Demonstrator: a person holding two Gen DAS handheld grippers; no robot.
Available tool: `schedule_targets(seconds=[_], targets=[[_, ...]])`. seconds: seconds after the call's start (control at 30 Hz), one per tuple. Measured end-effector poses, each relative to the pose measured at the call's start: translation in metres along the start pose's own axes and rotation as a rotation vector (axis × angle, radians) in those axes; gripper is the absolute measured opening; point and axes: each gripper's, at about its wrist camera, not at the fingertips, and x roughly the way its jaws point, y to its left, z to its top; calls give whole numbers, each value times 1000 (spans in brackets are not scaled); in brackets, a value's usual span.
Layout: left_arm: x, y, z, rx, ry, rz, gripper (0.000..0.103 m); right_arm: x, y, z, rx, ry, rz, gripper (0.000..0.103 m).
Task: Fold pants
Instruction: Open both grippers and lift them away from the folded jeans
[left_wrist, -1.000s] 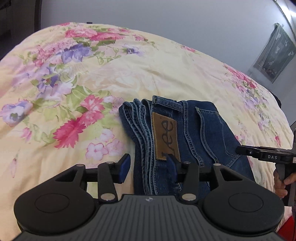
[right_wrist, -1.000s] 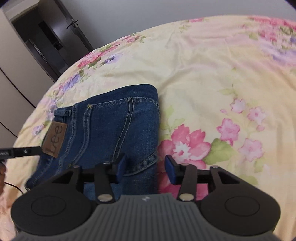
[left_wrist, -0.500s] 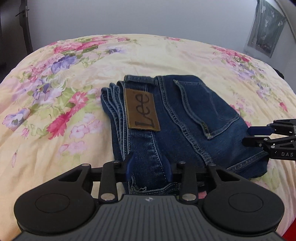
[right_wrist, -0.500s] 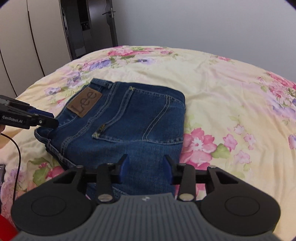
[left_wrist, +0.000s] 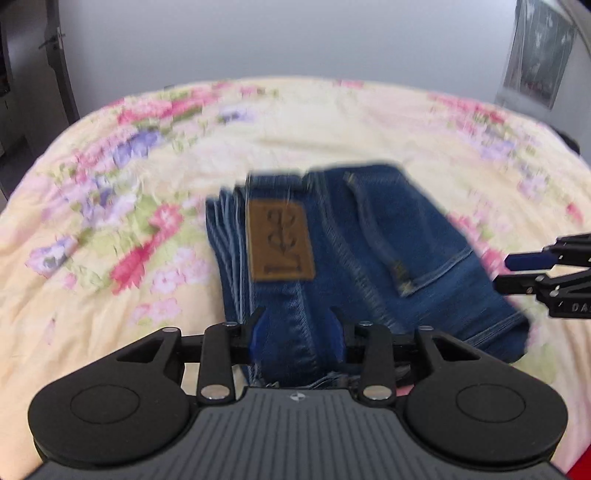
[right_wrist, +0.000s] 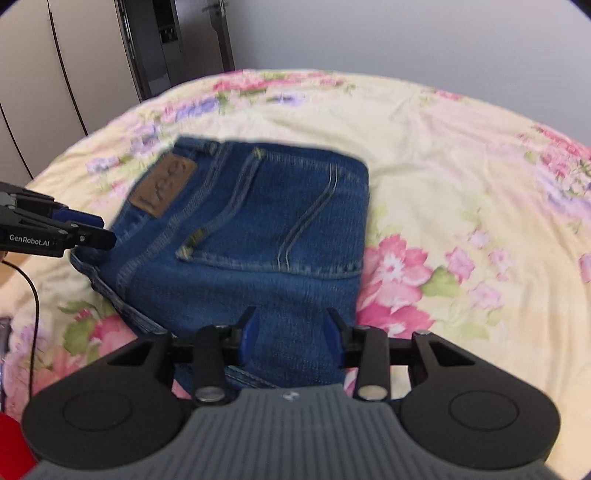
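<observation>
**Folded jeans on the flowered bed, a gripper at each near corner**

From the left wrist camera, the folded jeans (left_wrist: 354, 251) lie in the middle of the floral bedspread (left_wrist: 110, 221), their brown leather patch (left_wrist: 281, 242) facing up and a back pocket (left_wrist: 410, 236) beside it. The left gripper (left_wrist: 295, 338) hangs over the near edge of the denim, its blue pads (left_wrist: 255, 334) spread apart with fabric showing between them; blur makes it impossible to say whether they press on the cloth. The right gripper (left_wrist: 517, 271) pokes in from the right edge, beside the jeans' right corner, fingers parted. A poster (left_wrist: 535, 51) hangs on the grey wall behind.

From the right wrist camera, the jeans (right_wrist: 258, 236) sit left of centre on the bedspread (right_wrist: 461, 184). The right gripper (right_wrist: 290, 338) is over their near edge, pads (right_wrist: 246, 336) spread, denim seen between them; contact cannot be judged. The left gripper (right_wrist: 103, 229) reaches in at the left, by the waistband corner, with a black cable (right_wrist: 31, 295) trailing below it. Wardrobe doors (right_wrist: 55, 74) and a dark doorway (right_wrist: 173, 40) stand behind the bed.
</observation>
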Motion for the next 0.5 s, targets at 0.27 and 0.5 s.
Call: schedule_targets(seconds=[0.27, 0.5], targets=[[-123, -58, 48, -7, -194, -15, 50, -108, 14, 29, -53, -162, -14, 59], [-208, -114, 32, 29, -301, 83, 66, -197, 43, 12, -58, -289, -83, 80]])
